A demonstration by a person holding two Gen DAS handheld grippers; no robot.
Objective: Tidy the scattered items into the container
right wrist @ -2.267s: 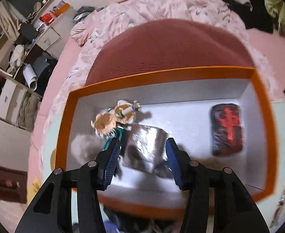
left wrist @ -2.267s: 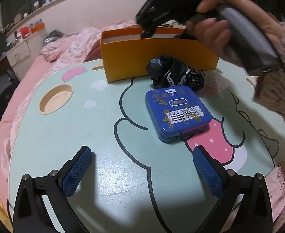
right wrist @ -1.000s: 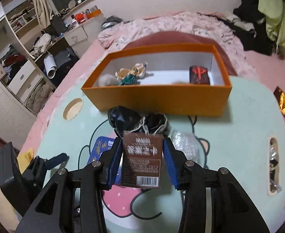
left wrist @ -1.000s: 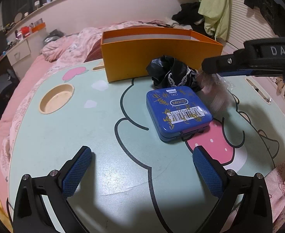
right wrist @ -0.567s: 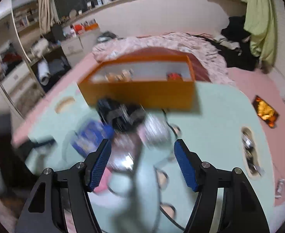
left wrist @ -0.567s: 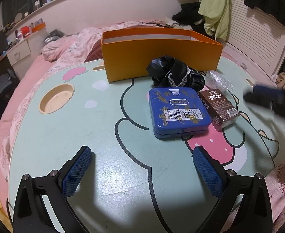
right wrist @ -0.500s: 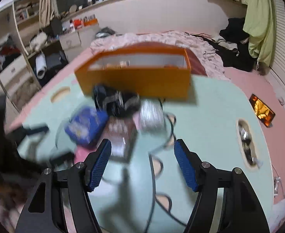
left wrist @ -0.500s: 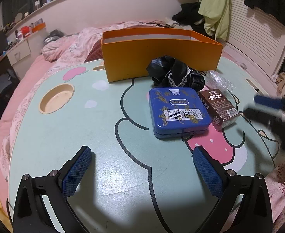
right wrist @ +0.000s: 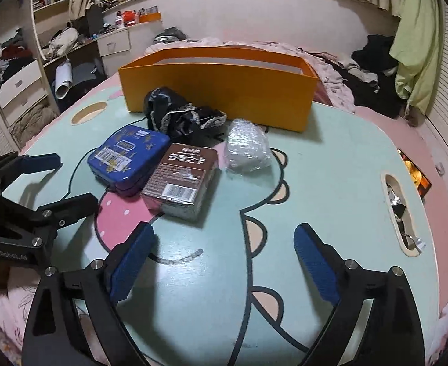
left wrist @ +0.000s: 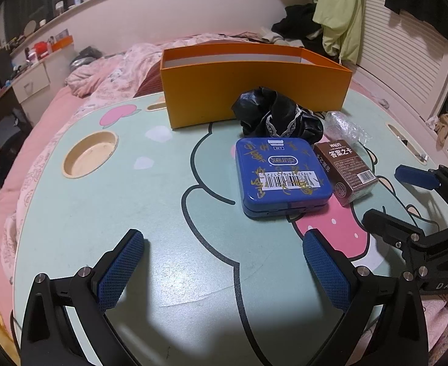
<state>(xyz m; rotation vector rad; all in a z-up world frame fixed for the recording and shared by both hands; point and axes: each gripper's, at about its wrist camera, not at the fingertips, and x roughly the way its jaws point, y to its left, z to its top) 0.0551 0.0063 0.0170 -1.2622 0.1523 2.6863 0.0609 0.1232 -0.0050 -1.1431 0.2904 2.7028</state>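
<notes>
orange box (left wrist: 254,91) interior hidden behind its front wall, both views | black cloth (right wrist: 178,116) partly covered by blue tin (right wrist: 129,155) | table (left wrist: 163,244) near edge cut off

On the cartoon-printed table (left wrist: 71,213), the orange cardboard box (left wrist: 254,91) stands farthest back, crumpled black lace-trimmed cloth (left wrist: 272,116) before it, then the blue square tin (left wrist: 280,174); the brown card box (left wrist: 346,169) touches its right side, the clear plastic bundle (right wrist: 247,149) behind that.

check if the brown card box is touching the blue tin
Touching. The right wrist view shows the brown card box pressed along the blue tin with no gap.
</notes>
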